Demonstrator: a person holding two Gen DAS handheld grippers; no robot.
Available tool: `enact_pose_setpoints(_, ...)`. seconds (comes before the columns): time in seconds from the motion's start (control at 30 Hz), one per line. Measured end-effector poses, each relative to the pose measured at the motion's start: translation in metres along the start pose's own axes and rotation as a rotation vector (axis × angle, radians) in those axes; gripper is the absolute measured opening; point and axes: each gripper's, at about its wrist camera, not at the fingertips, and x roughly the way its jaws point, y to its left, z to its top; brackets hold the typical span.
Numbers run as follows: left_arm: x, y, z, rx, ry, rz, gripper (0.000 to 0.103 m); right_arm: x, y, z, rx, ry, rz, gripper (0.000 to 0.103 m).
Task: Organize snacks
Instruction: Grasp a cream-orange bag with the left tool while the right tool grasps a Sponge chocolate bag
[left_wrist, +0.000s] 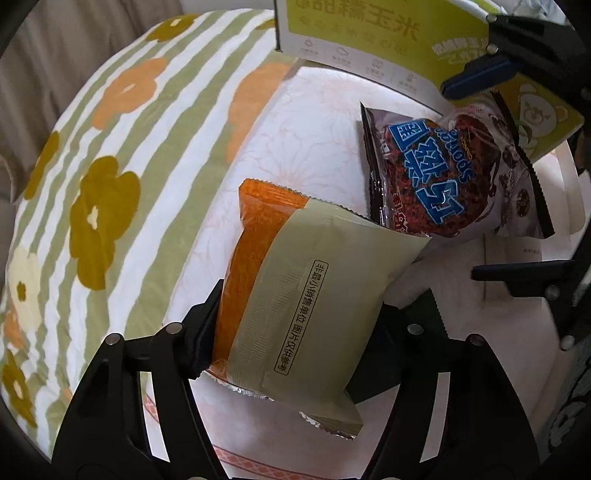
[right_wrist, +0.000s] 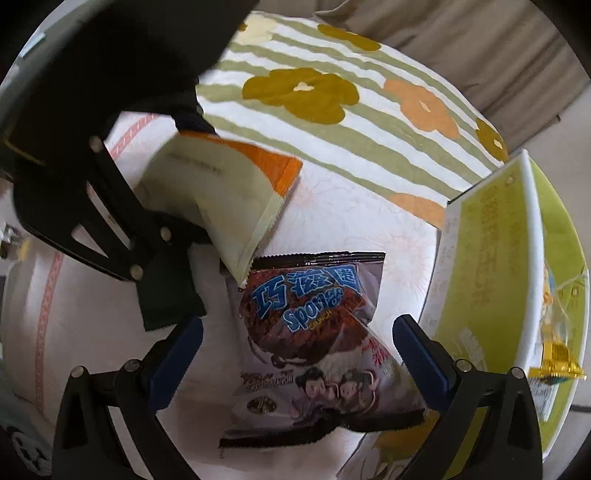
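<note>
My left gripper (left_wrist: 295, 325) is shut on a beige and orange snack packet (left_wrist: 314, 280), holding it by its sides above a white floral mat (left_wrist: 314, 147); the packet also shows in the right wrist view (right_wrist: 229, 192). A purple Sponge Crunch bag (left_wrist: 454, 173) lies on the mat just beyond it. My right gripper (right_wrist: 295, 347) is open, its blue pads on either side of that bag (right_wrist: 314, 325) without touching it. A green and white carton (right_wrist: 491, 280) stands to the right with its top open.
A dark green packet (right_wrist: 166, 295) lies on the mat under the left gripper. A gold-wrapped snack (right_wrist: 557, 365) sits inside the carton. The striped flower tablecloth (left_wrist: 92, 166) stretches beyond the mat. A grey curtain (right_wrist: 480, 44) hangs behind.
</note>
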Motion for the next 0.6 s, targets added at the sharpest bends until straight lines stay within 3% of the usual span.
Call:
enact_pose_setpoints(0.53, -0.024, 0.006, -0.024, -0.163, -0.019, 0.027, 0.065, 0.032, -0.005, -0.005, -0.018, 0.065, 0.021, 0.102)
enact_pose_setpoints(0.6, -0.025, 0.006, -0.026, -0.178, -0.022, 0.025, 0.065, 0.034, -0.006, -0.006, -0.019, 0.063, 0.012, 0.094)
